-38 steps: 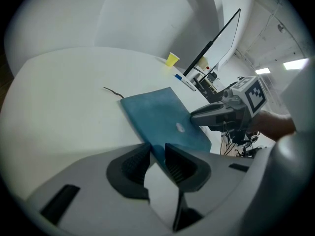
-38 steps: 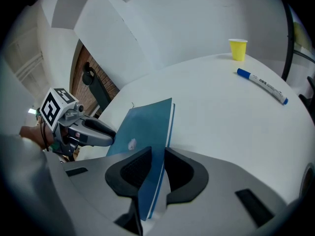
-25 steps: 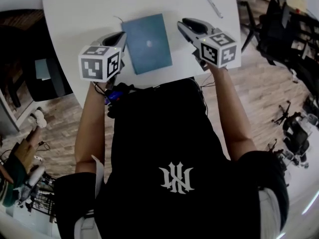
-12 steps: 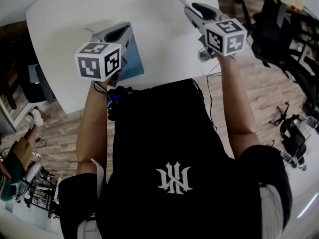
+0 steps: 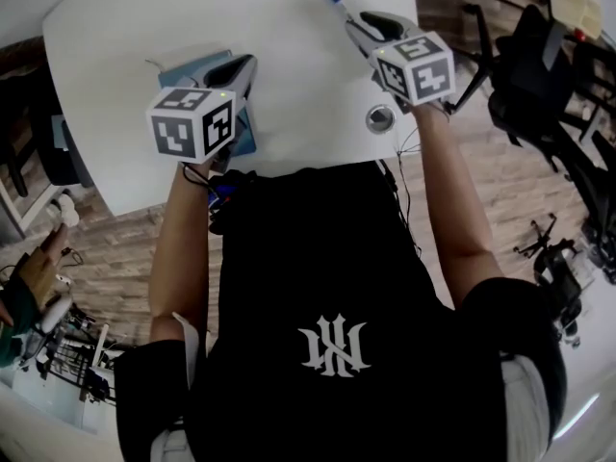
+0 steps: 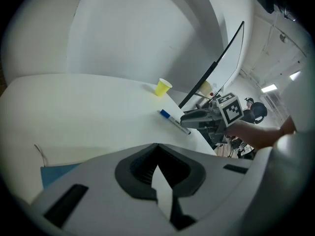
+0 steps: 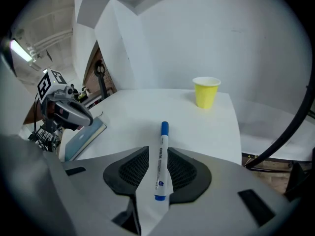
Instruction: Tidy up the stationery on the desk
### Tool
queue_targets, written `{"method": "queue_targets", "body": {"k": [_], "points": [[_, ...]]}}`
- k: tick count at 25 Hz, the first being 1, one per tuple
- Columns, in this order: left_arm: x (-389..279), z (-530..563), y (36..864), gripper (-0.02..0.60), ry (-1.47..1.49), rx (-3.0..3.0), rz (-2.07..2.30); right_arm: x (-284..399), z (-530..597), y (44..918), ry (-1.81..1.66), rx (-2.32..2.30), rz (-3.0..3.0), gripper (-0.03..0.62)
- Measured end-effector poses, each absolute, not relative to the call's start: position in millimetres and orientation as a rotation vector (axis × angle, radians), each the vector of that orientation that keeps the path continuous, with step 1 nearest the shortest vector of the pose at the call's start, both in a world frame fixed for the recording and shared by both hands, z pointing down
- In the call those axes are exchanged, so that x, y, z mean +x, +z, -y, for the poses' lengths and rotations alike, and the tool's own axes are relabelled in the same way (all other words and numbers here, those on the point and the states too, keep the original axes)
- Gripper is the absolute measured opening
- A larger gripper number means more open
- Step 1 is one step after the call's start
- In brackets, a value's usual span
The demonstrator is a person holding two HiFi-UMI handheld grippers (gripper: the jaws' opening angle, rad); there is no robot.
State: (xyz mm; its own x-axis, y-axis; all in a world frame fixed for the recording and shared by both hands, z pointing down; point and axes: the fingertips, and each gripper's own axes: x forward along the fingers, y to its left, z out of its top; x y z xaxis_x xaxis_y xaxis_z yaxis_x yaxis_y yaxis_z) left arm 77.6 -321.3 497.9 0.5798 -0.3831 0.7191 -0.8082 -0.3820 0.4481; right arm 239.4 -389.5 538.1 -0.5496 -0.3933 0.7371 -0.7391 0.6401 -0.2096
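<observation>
Cup (image 7: 206, 93): yellow, upright on desk (image 5: 289, 85); contents unseen.
Marker (image 7: 161, 159): flat on desk, between right gripper's (image 5: 361, 27) jaws.
Right gripper: tilted down; jaws spread, just been opening.
Left gripper (image 5: 243, 67): tilted down above notebook (image 5: 188, 70); jaws pressed together, empty.

Notebook (image 5: 185, 69) mostly hidden behind left hand-held gripper (image 5: 246, 64); marker (image 7: 160, 156) print illegible

White round-cornered desk (image 5: 289, 46), brown wood-plank floor (image 5: 500, 162) around it, black office chairs (image 5: 539, 85) crowded at the right, plain white wall (image 7: 221, 33) behind the desk, bright strip light (image 7: 18, 49) overhead, even indoor light.
</observation>
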Motion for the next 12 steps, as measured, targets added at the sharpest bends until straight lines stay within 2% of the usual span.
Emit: {"method": "queue_targets", "body": {"k": [9, 12], "points": [[86, 314, 502, 0.002, 0.666, 1.963, 0.965, 242, 387, 560, 0.659, 0.816, 2.132, 0.13], [88, 312, 503, 0.002, 0.662, 1.961, 0.967, 246, 389, 560, 0.631, 0.826, 2.12, 0.098]]}}
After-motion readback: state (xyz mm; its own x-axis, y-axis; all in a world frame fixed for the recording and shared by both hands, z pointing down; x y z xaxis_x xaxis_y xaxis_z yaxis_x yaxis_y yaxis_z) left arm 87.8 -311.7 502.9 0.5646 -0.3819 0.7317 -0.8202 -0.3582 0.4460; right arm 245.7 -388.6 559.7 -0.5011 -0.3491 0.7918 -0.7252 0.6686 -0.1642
